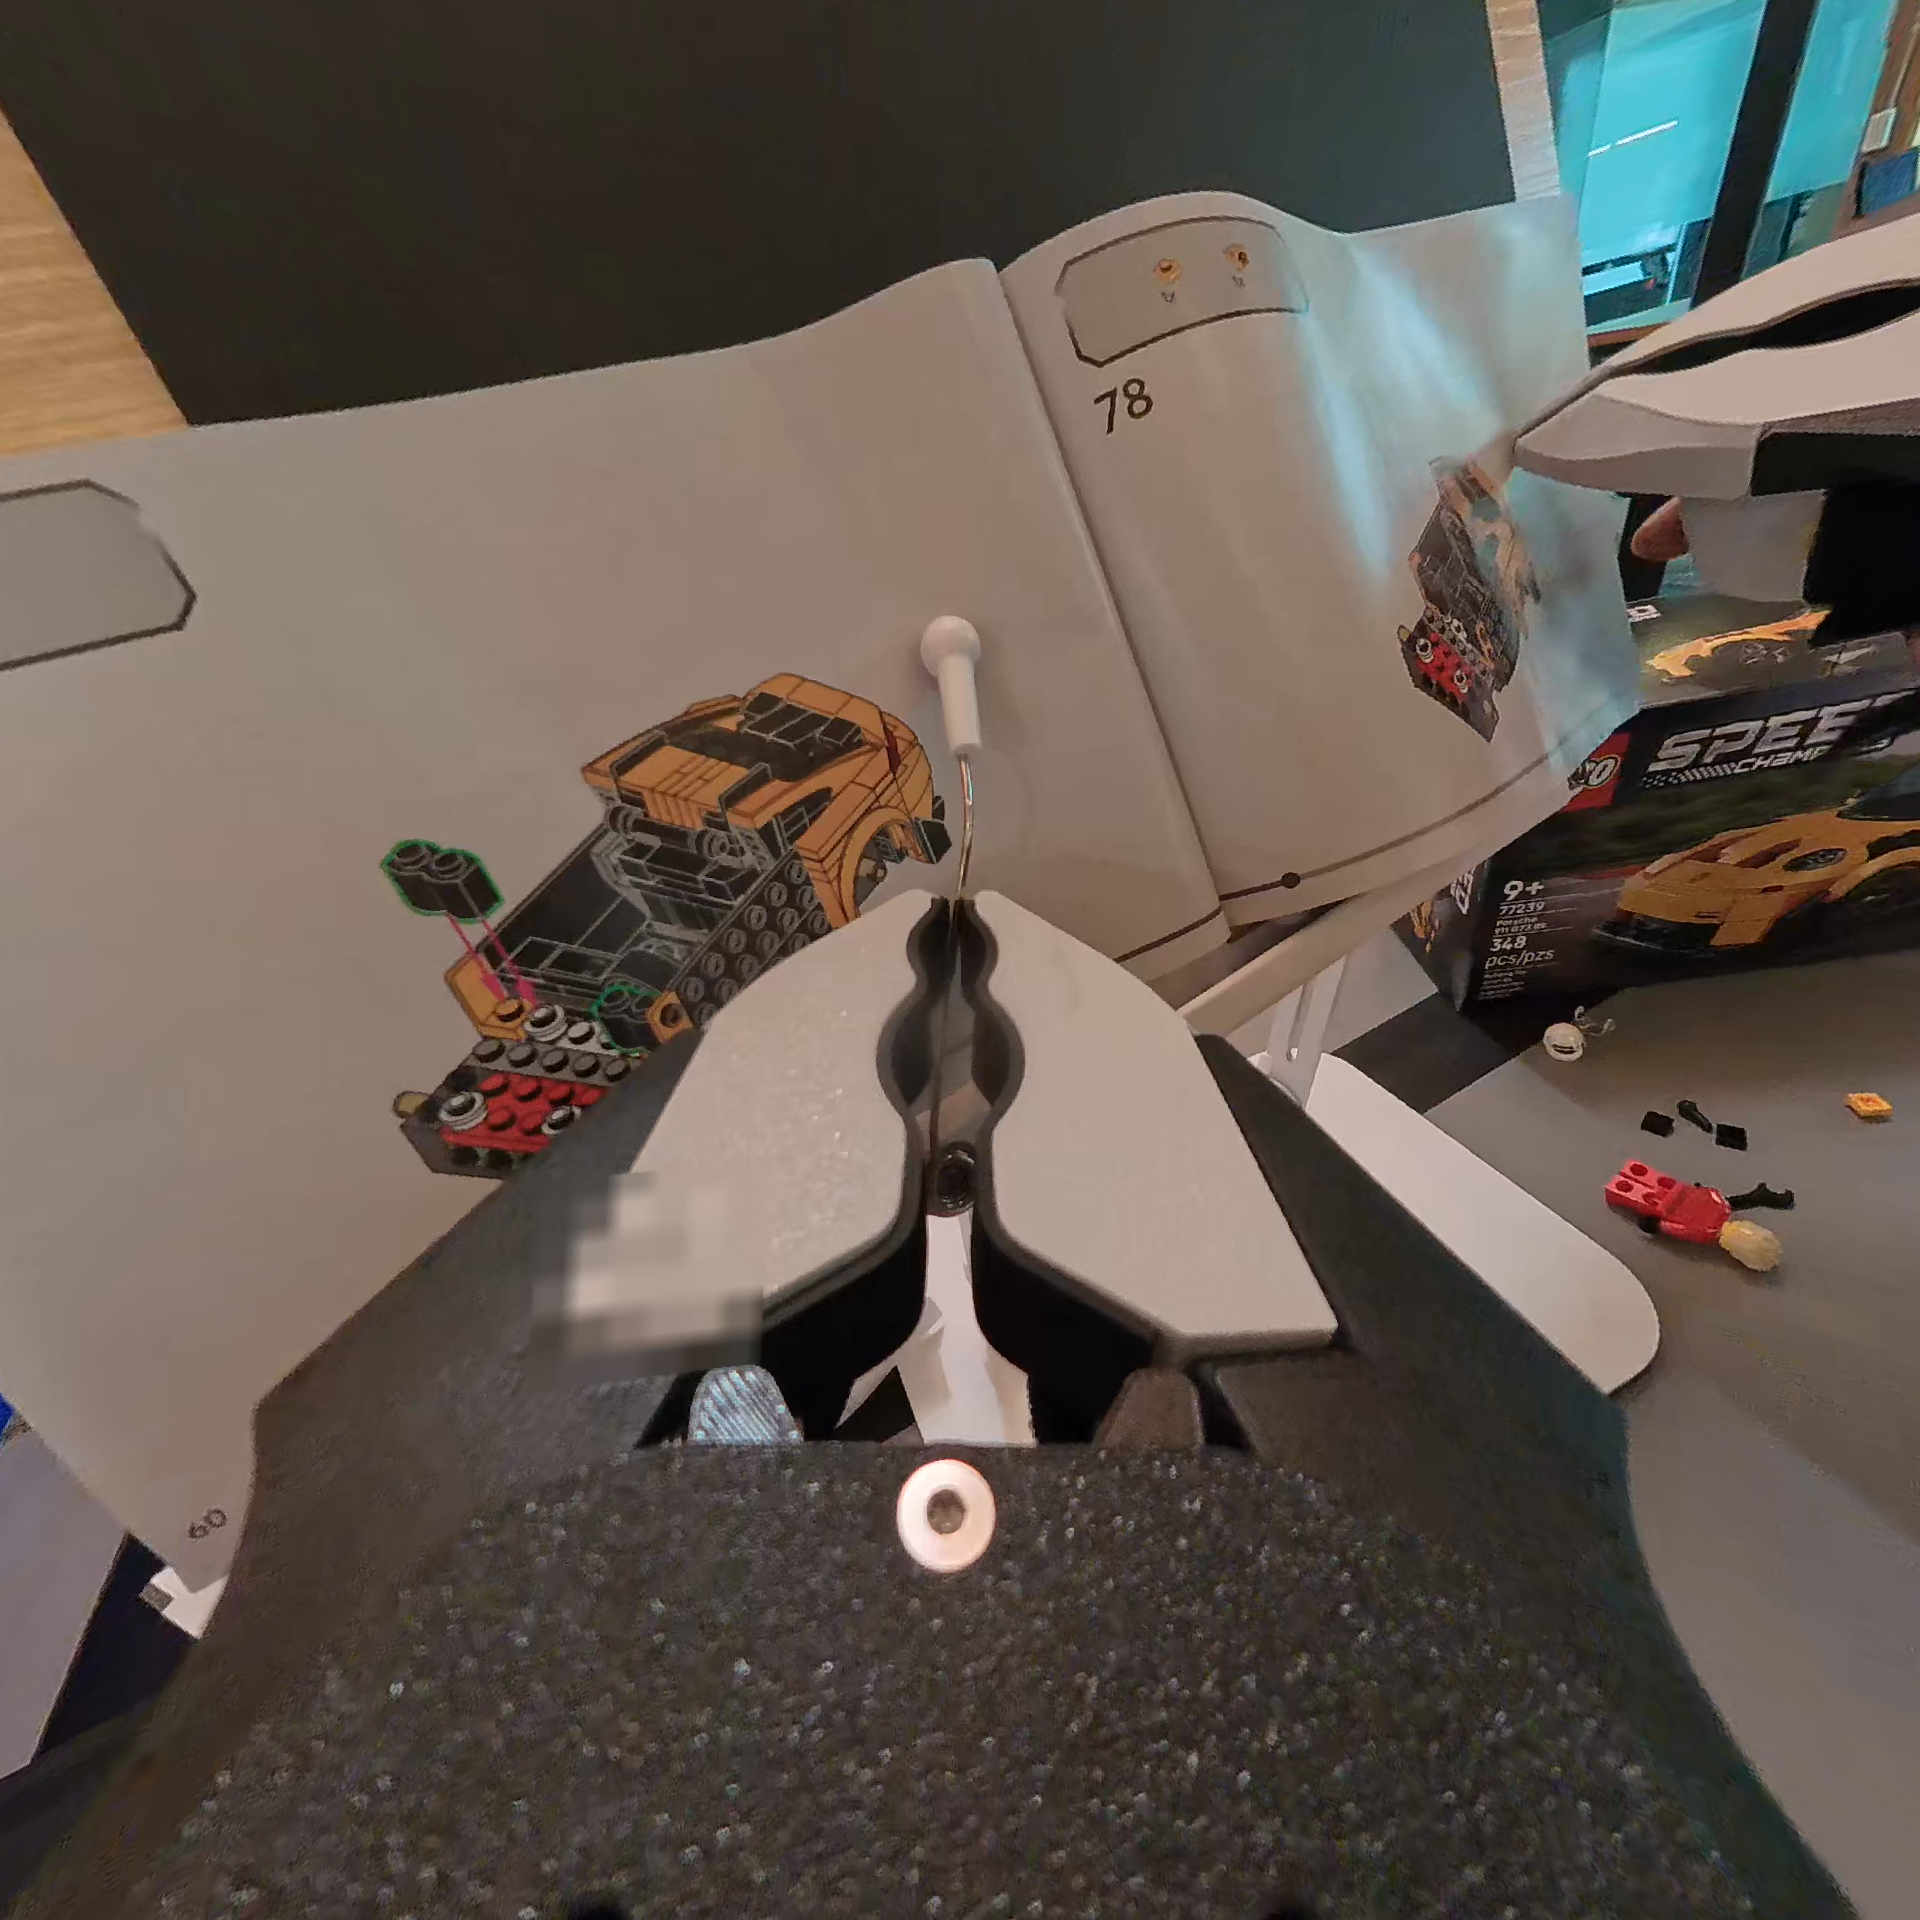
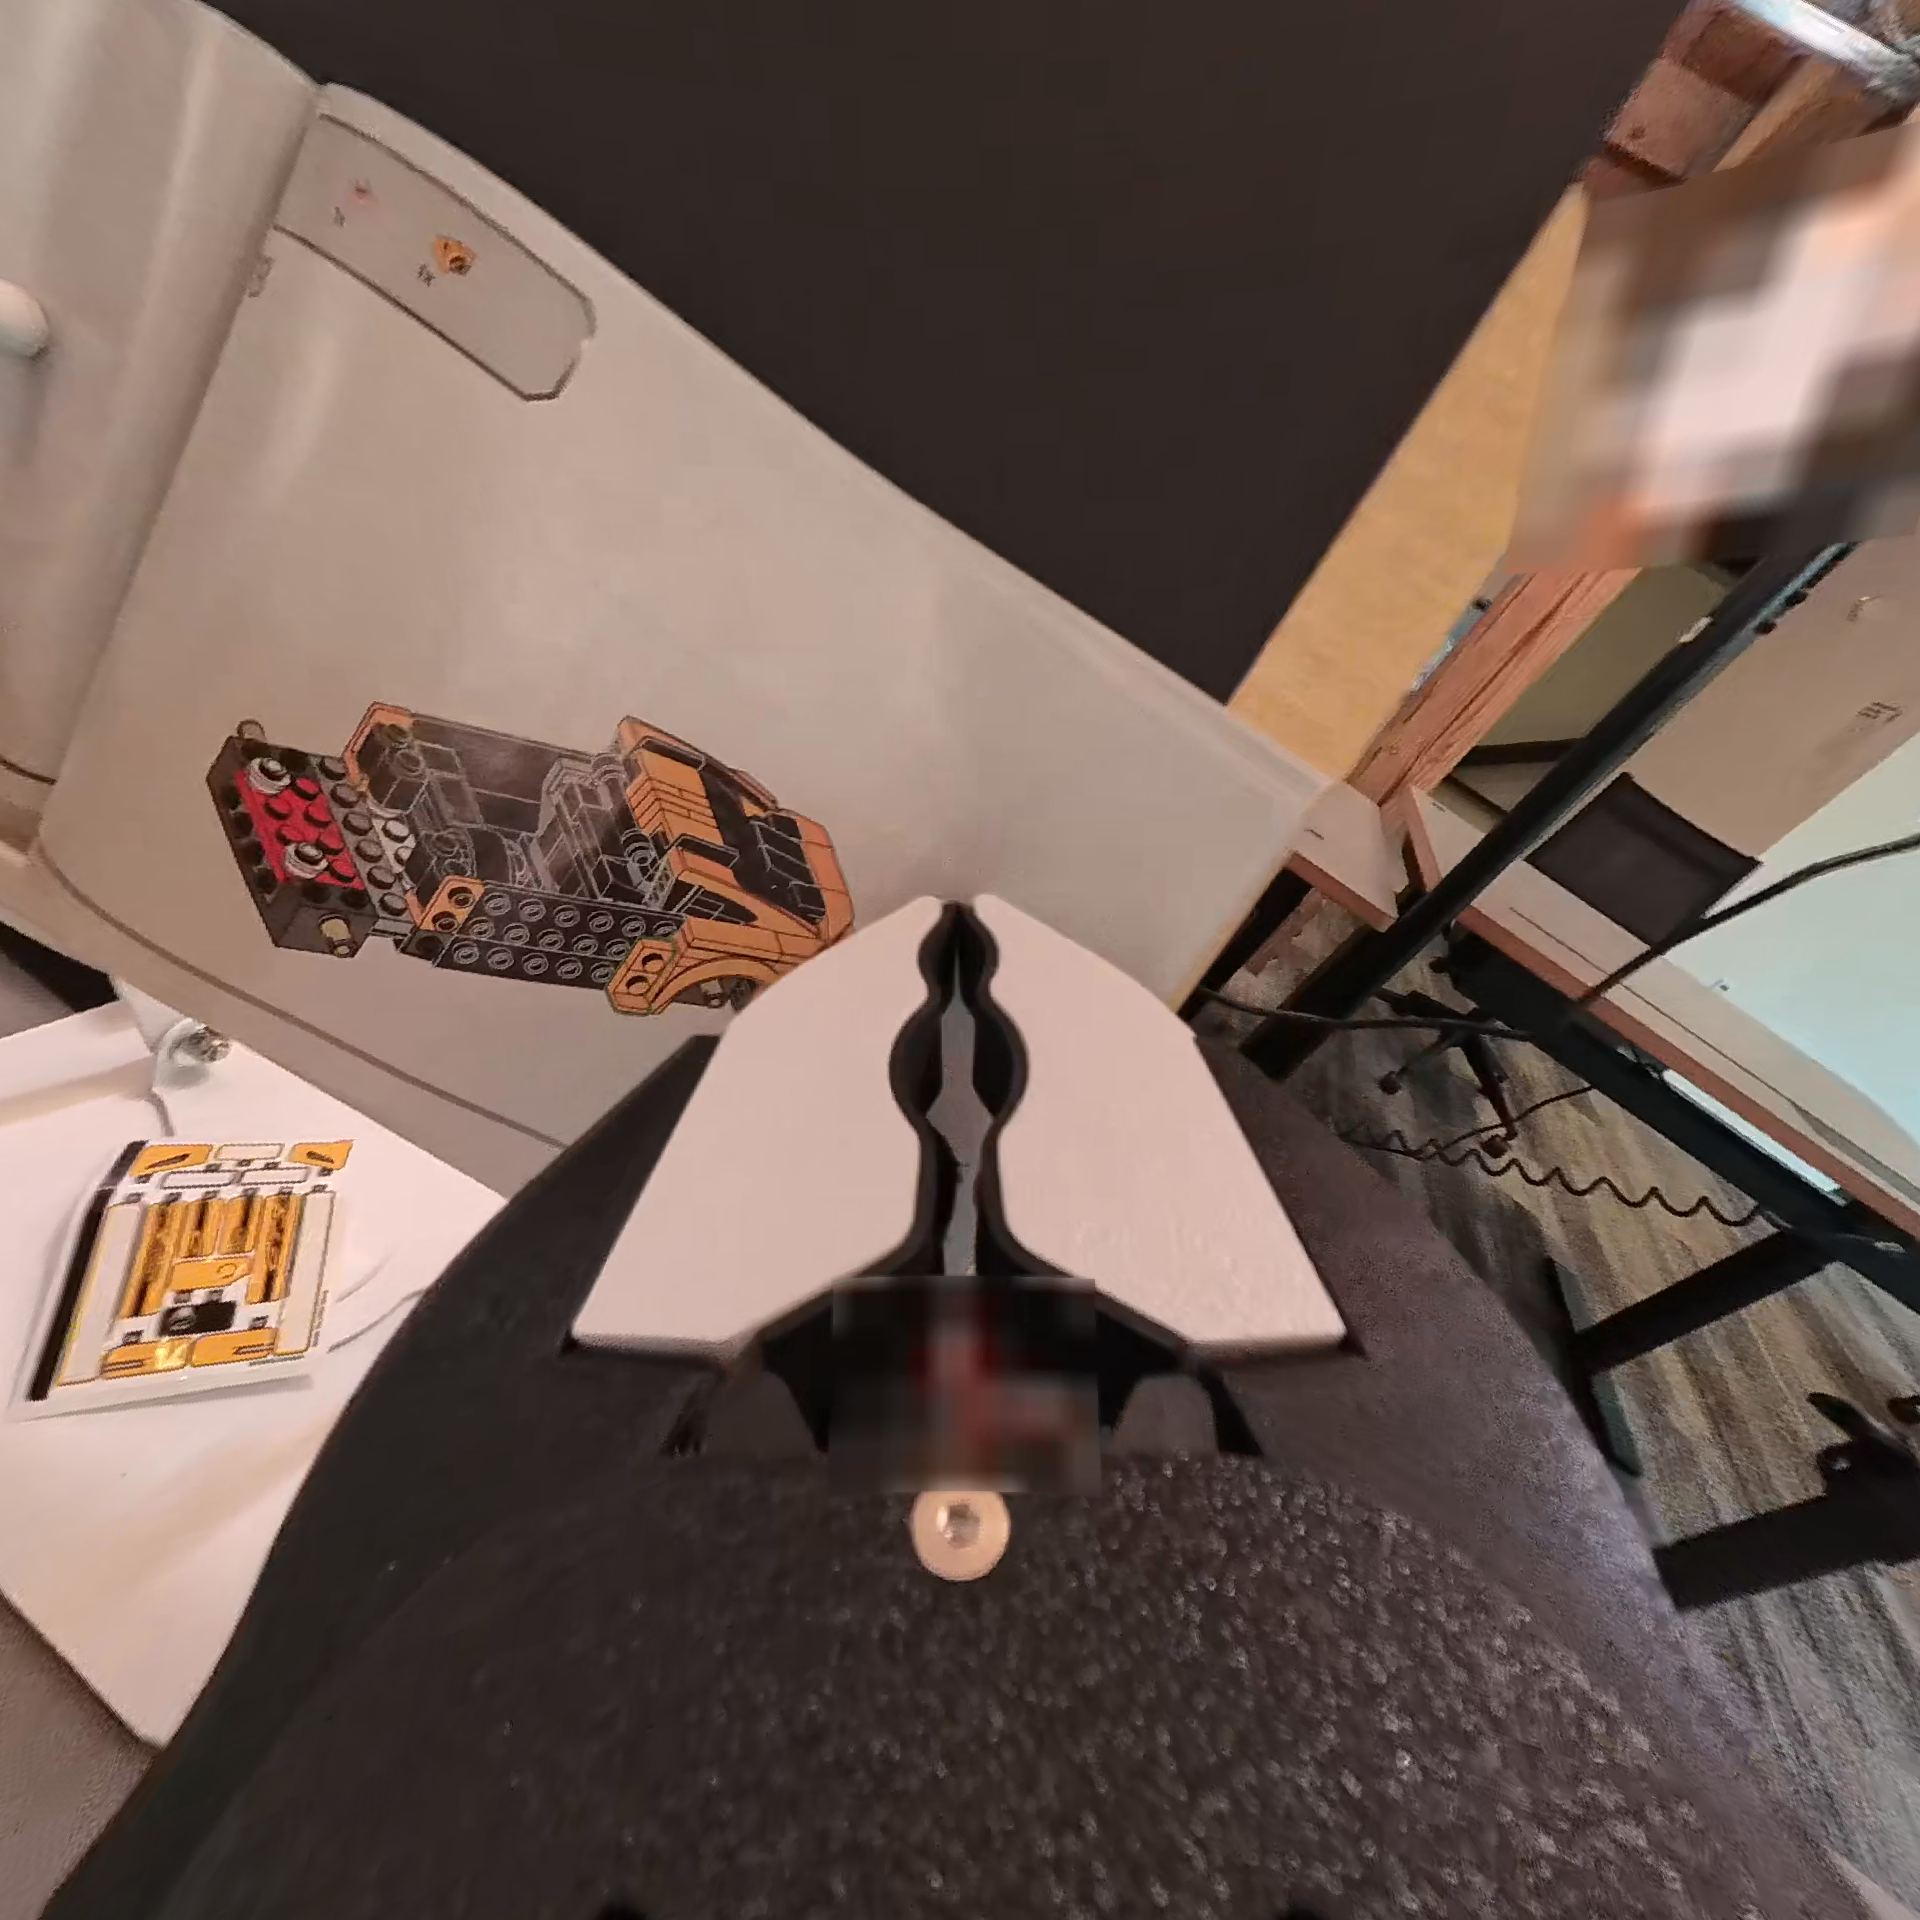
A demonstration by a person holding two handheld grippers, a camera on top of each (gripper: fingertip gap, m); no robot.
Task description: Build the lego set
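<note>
An open instruction booklet (image 1: 623, 571) with drawings of an orange toy-brick car leans on a white stand (image 1: 1455, 1226). My left gripper (image 1: 956, 906) is shut on the thin metal wire of the stand's white-tipped page clip (image 1: 951, 665), which lies against the left page near the spine. My right gripper (image 2: 956, 909) is shut at the lower right part of the right-hand page (image 2: 727, 623). A thin grey strip of paper shows between its fingers. The right gripper also shows in the left wrist view (image 1: 1714, 416), at the lifted, blurred edge of that page.
A dark toy-brick set box (image 1: 1714, 862) stands right of the stand. Loose small pieces lie on the grey table: a red one (image 1: 1662, 1200), black ones (image 1: 1694, 1122) and an orange one (image 1: 1867, 1104). A sticker sheet (image 2: 197, 1268) lies on the stand's base. Desks with black legs (image 2: 1558, 935) stand beyond. The grippers' ends are close to 20 cm from one another.
</note>
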